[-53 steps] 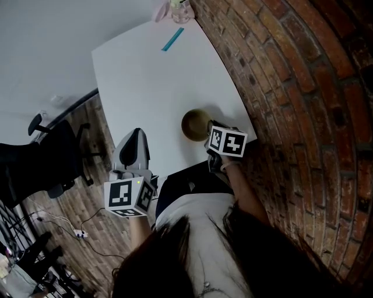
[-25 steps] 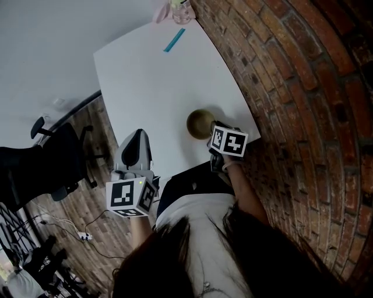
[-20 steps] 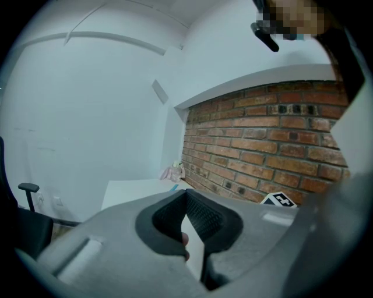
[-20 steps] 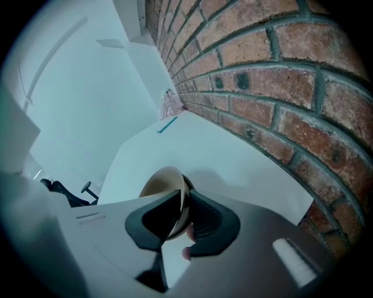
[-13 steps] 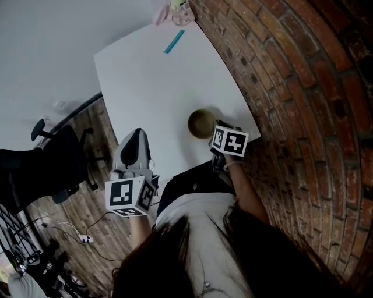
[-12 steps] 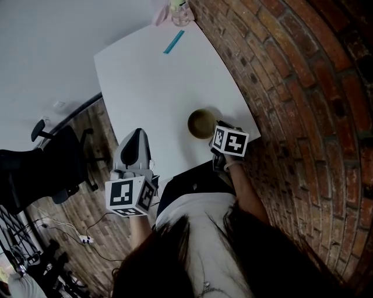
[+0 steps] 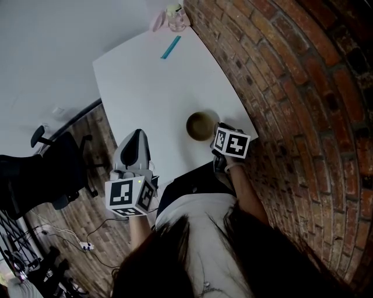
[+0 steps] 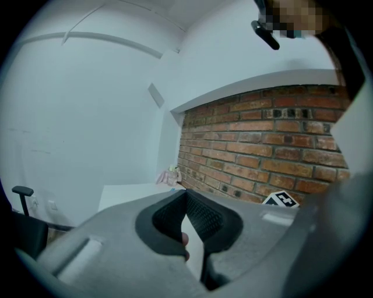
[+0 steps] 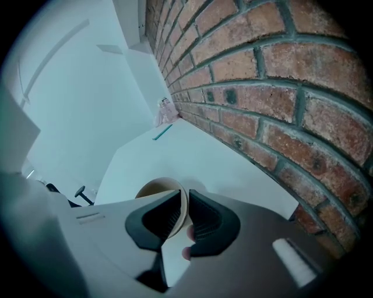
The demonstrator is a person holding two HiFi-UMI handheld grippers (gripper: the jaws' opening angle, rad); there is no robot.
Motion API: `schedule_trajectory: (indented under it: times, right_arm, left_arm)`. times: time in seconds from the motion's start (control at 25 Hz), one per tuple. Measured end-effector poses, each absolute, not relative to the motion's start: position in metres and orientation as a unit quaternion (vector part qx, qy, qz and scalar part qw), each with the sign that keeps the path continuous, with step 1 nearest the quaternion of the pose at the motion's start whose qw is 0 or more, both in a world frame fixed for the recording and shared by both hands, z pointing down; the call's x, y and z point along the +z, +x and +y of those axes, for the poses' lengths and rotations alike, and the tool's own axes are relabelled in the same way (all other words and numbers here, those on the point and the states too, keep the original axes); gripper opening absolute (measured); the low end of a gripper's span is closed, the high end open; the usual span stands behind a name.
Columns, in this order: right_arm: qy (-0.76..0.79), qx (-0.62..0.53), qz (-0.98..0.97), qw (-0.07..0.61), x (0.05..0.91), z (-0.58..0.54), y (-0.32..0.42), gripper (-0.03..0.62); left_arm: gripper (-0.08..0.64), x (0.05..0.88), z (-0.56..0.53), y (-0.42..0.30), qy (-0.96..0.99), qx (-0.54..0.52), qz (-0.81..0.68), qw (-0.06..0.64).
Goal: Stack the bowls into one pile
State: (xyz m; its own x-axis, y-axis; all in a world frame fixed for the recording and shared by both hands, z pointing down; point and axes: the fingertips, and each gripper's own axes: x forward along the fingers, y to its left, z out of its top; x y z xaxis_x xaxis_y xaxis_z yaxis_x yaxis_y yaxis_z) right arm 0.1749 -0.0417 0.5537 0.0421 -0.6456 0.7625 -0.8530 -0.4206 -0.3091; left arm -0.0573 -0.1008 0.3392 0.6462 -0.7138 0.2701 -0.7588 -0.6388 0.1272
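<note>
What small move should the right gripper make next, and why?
Probably open the right gripper and let go. Its jaws are closed on the rim of the bowl, which seems to rest on the table near its edge, and no other bowl is in view to stack.

The right claw (image 9: 184, 197) covers the near side of the bowl (image 9: 154, 187); far-corner clutter (image 7: 172, 17) is unreadably small.

Light: even, diffuse, cool-toned overall. White table (image 7: 145, 87) bright; brick wall (image 7: 303, 116) dimmer toward frame corners. Faint soft shadow beside bowl (image 7: 201, 126). Head view: strong fisheye bend at edges. Gripper views: black round vignette; left gripper (image 8: 187, 204), right gripper (image 9: 185, 206) bodies out of focus, bkgd sharper.
</note>
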Motion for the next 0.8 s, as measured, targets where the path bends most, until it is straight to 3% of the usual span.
schedule_trajectory:
  times: [0.8]
  right_arm:
    - [0.702, 0.372, -0.595, 0.120, 0.498, -0.073, 0.133, 0.012]
  left_arm:
    - [0.000, 0.331, -0.100, -0.095, 0.882, 0.076, -0.450, 0.117]
